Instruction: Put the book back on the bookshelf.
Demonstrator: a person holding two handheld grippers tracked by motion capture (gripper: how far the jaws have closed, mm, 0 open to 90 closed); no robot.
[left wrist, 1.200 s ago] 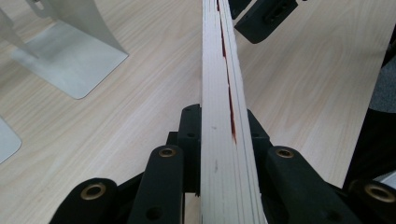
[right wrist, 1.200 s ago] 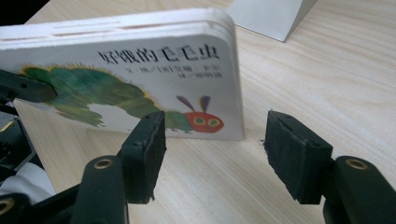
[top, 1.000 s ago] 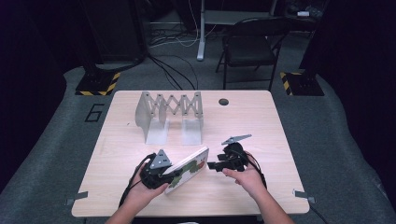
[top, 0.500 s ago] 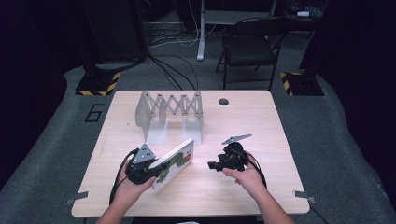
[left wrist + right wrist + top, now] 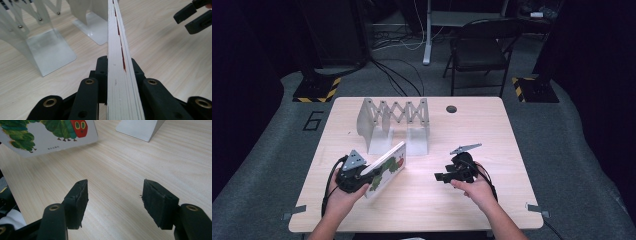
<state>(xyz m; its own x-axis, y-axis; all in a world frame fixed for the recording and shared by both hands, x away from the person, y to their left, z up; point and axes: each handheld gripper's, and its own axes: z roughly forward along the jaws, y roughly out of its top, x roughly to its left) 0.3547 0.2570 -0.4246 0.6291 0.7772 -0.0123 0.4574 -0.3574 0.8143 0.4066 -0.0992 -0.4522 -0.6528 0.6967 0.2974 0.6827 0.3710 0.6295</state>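
Note:
A picture book with a green caterpillar on its white cover stands tilted on its edge at the table's front left. My left gripper is shut on its near end. In the left gripper view the book's page edges run straight away between the two jaws, which press on both covers. My right gripper rests low over the table at the front right, open, pointing left toward the book. Between its pads lies bare wood; the book cover is beyond them, apart.
A white expanding book rack with metal bookend feet stands behind the book, its base plates close to the book's far end. A round cable hole sits at the table's back. A folding chair stands beyond the table.
My left gripper has carried the book leftward, away from the right gripper, and a gap has opened between them. The right gripper has stayed where it was.

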